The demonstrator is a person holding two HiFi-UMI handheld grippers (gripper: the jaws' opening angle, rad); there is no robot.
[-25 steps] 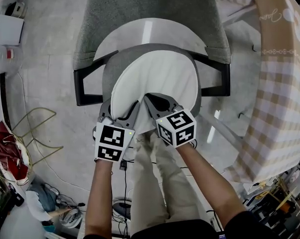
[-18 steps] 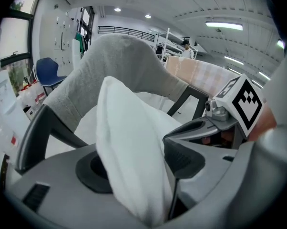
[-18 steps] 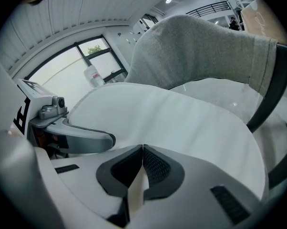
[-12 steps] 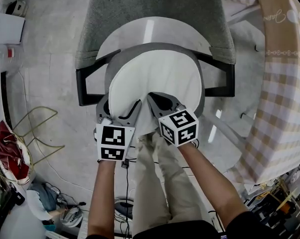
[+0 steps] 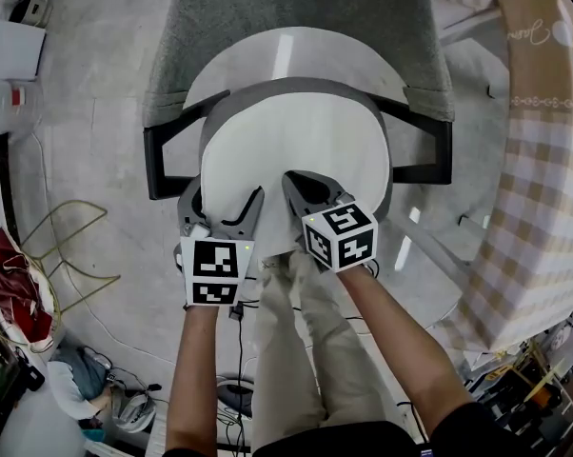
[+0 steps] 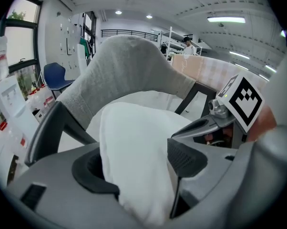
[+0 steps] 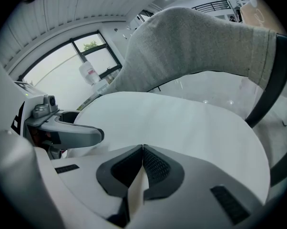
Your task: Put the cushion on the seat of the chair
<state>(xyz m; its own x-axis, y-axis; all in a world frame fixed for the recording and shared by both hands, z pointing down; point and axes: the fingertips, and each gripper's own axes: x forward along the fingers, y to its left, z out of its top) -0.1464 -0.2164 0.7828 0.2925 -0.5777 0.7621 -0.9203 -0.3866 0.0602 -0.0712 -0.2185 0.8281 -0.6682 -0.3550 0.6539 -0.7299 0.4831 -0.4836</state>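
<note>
Here, in the head view, a grey chair (image 5: 286,27) faces the person. Its round seat (image 5: 208,141) is almost covered by a white cushion (image 5: 296,131), which lies flat on it and reaches the seat's front edge. Black armrests (image 5: 158,160) stand at the seat's left and right edges. Both grippers meet the cushion at the front edge. The left gripper (image 5: 226,196) is towards the front left corner, and the right gripper (image 5: 294,181) is just beside it, near the middle. A table under a checked cloth (image 5: 543,160) stands to the right of the chair.

In the left gripper view, the jaws are opening and stand wide apart. The cushion's puffed front edge sits loose between them, touching one pad (image 6: 93,168) without being pinched. The grey backrest (image 6: 129,75) rises behind.

In the right gripper view, the jaws are pressed together on a thin fold of the cushion's edge. The rest of the cushion spreads over the seat beyond them.
</note>
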